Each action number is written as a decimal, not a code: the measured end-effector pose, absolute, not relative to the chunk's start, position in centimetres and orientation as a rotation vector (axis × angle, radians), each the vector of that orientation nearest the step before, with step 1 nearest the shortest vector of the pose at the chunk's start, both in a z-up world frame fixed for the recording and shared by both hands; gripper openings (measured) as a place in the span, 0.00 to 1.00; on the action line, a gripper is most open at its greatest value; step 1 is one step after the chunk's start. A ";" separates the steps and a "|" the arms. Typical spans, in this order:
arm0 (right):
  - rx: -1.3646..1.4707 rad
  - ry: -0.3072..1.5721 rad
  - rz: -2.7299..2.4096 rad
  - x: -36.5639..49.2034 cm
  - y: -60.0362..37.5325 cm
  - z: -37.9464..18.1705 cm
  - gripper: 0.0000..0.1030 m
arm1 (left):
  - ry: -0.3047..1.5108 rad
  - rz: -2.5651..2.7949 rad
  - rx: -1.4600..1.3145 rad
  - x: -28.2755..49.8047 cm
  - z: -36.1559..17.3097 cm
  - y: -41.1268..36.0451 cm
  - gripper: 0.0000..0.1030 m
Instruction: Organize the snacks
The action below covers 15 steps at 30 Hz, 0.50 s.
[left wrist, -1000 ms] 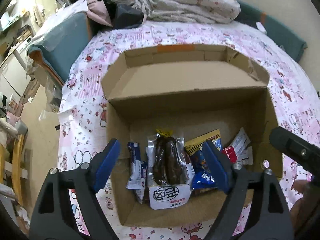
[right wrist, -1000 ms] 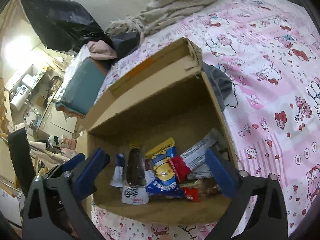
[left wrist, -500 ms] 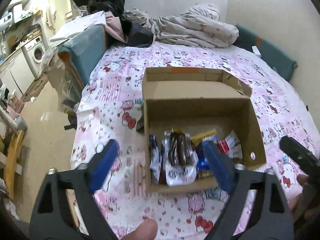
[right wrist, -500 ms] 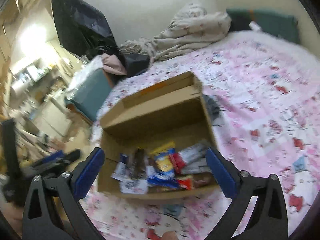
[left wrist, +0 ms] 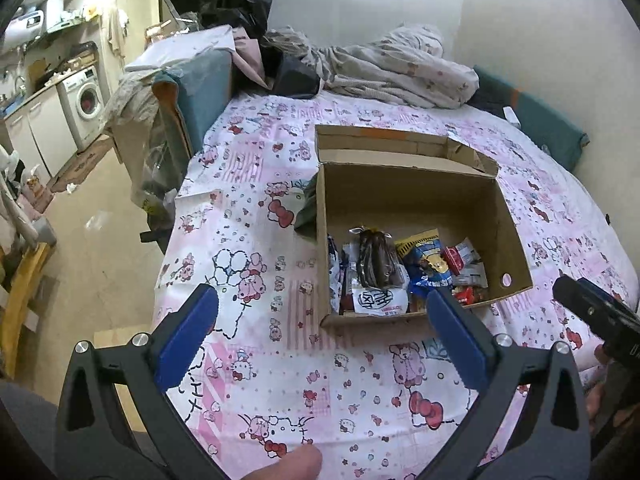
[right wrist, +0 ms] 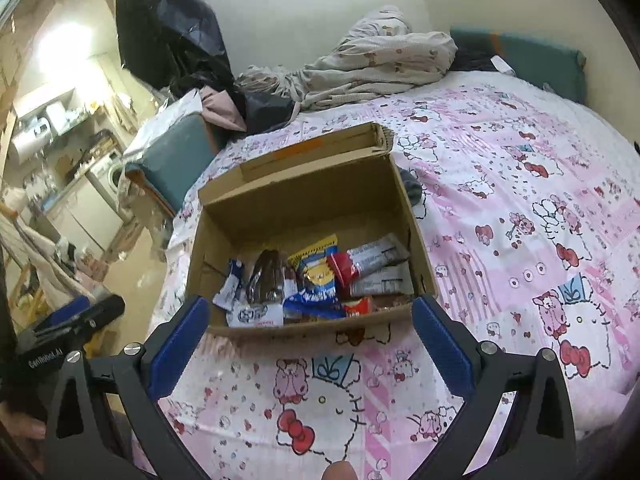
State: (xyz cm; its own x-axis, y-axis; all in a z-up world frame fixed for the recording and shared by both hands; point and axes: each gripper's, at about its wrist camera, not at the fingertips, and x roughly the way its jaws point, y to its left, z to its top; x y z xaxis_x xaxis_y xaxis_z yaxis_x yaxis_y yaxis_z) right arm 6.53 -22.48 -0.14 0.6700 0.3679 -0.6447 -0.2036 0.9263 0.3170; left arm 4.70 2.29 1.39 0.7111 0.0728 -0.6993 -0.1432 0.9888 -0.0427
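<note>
Box: an open brown cardboard box (left wrist: 416, 196) stands on the pink cartoon-print bedspread (left wrist: 248, 208), about the middle of the bed, its lid flap folded back toward the far side.
Snacks: all lie inside the box, crowded against its near wall, the far part of the floor bare.
Snack row, left to right: a small blue and white sachet (right wrist: 230, 284); a clear pack of dark brown sausages with a white label (left wrist: 376, 272); a yellow and blue crinkled snack bag (right wrist: 316, 274); a red and silver wrapped bar (right wrist: 366, 262); beneath it a small red packet (right wrist: 358, 306), its print too small to read.
Left gripper (left wrist: 320, 332): black arms with blue pads, over the bedspread near the box's near left corner; jaws have just been opening and now stand wide apart, nothing between them.
Right gripper (right wrist: 310, 334): same build, before the box's near wall; pads spread wide, holding nothing, the bedspread showing between them.
Far end of bed: a crumpled grey-beige patterned blanket (left wrist: 396, 72) heaped against the wall.
Beside the bed: a teal cushioned chair (left wrist: 200, 92) at the far left corner.
</note>
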 end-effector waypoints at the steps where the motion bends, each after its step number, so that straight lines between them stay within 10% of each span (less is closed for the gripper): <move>1: 0.217 0.769 0.322 6.3 -22.2 -0.2 1.00 | 0.765 0.123 -0.092 4.4 1.3 2.3 1.00; 15: 0.105 0.742 0.282 6.4 -20.0 -1.1 1.00 | 0.760 0.094 -0.097 3.8 0.7 2.0 1.00</move>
State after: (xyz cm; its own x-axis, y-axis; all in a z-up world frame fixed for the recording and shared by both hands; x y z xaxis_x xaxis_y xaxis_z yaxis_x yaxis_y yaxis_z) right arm 6.37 -19.96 -1.12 0.7018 0.2893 -0.6510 -0.2158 0.9572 0.1928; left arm 3.80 1.98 0.67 0.7212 0.0503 -0.6909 -0.1205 0.9913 -0.0536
